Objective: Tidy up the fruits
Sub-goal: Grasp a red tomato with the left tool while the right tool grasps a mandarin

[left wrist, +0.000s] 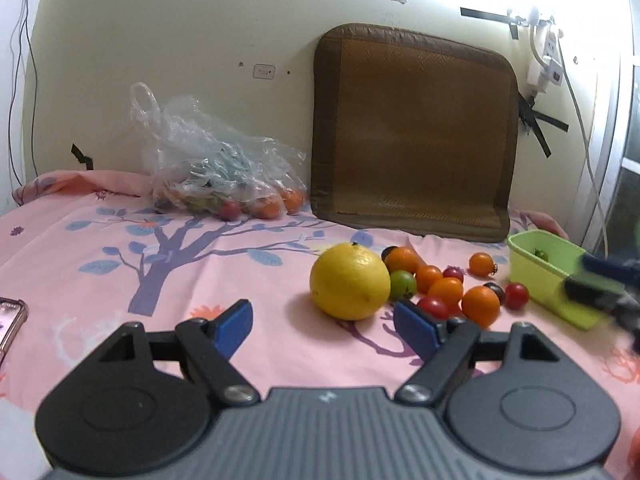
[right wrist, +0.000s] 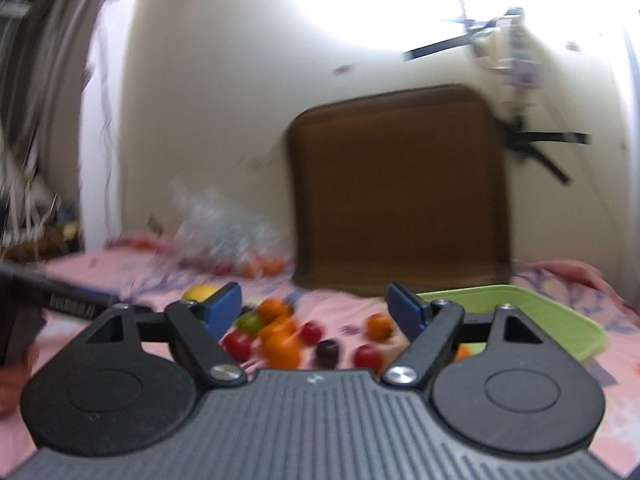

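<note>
Left wrist view, my left gripper (left wrist: 322, 318) gaping empty before the lemon (left wrist: 350, 281), green tub (left wrist: 550, 270) holding one green tomato (left wrist: 542, 255), plastic bag (left wrist: 216, 168) of tomatoes behind, my right gripper (right wrist: 314, 306) wide open, empty.

The left gripper (left wrist: 322, 320) sits low in the left wrist view, its black linkage arms fanning out from the grey ribbed body along the bottom edge. Its two blue fingertips (left wrist: 236, 322) are spread wide apart with nothing between them, both tilted inward toward the middle of the frame. The right gripper (right wrist: 314, 306) shows the same stance in its own view: blue fingertips (right wrist: 404, 306) held far apart, nothing clamped, body filling the lower third. That view is smeared with blur. At the right edge of the left wrist view, the right gripper (left wrist: 600, 292) appears as a dark, blurred shape at mid-height.
</note>
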`<state>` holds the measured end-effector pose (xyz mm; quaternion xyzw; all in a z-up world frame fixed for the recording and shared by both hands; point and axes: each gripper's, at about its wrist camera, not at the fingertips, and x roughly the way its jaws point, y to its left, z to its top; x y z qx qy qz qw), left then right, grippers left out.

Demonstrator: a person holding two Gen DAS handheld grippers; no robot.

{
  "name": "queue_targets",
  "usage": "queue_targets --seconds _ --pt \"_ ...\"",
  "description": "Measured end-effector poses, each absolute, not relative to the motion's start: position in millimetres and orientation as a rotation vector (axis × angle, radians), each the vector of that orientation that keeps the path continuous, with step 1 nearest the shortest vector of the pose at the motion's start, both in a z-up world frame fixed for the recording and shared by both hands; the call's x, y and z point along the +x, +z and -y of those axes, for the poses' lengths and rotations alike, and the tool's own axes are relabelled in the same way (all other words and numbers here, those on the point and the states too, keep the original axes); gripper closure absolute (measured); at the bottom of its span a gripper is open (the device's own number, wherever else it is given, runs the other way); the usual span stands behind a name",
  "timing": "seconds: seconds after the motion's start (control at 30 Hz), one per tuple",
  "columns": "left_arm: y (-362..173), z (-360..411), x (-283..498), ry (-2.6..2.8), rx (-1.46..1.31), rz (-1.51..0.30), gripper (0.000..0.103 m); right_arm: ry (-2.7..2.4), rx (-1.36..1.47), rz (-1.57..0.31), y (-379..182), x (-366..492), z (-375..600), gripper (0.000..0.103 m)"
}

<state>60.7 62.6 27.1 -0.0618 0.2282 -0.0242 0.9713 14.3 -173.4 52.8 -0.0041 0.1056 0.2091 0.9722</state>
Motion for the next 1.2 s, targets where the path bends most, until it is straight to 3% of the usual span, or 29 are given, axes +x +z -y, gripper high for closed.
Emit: queue_targets --seconds 0.07,0.17,0.33,0.53,0.57,0.73,1.13,1.2 --pt "27 -65 61 -0.062 -0.134 -0.46 0.023 0.464 -0.075 -0.268 50 23 153 0.047" --pt "24 -65 62 -0.076 -0.146 -0.465 0.023 0.521 -0.136 -0.332 46 36 126 0.053" --pt "24 -52 69 -0.138 -0.144 -0.486 0.027 0.536 -0.263 -0.36 40 56 94 0.054" --pt "21 -21 93 -0.236 -0.07 -0.531 0.028 0.47 -0.194 -0.425 36 67 115 0.054" --pt "19 -17 99 -0.248 -0.063 -0.545 0.035 0.461 -0.192 -0.432 35 67 118 0.054" --pt "12 -2 118 -0.274 -0.039 -0.586 0.041 0.429 -0.175 -0.481 25 73 131 0.056" --pt "3 8 141 -0.285 -0.02 -0.684 0.041 0.452 -0.024 -0.494 27 80 154 0.058" --pt "2 10 142 -0.285 -0.011 -0.678 0.058 0.458 -0.032 -0.486 28 78 153 0.058"
